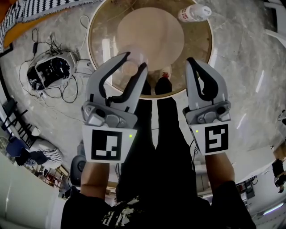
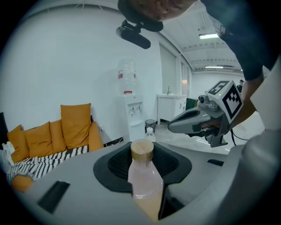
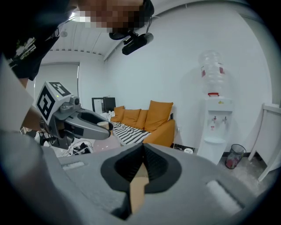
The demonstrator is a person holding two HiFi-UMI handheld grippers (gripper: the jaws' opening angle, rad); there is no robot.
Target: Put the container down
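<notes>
Two grippers up in front of person. L gripper [image 1: 134, 63] clamped on container [image 2: 144, 178], pale w/ wooden lid toward jaw tips, held over near edge of round tabletop [image 1: 92, 44]. R gripper [image 1: 191, 62]: jaws together, empty. Spare bottle [image 1: 194, 12] at tabletop's far-right edge.

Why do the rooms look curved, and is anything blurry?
Head view: fisheye bends the floor around the table, glare streaks on its glass. Left gripper view: dark round edges, bottle slightly soft. Right gripper view: same dark edges, bowed wall.
</notes>
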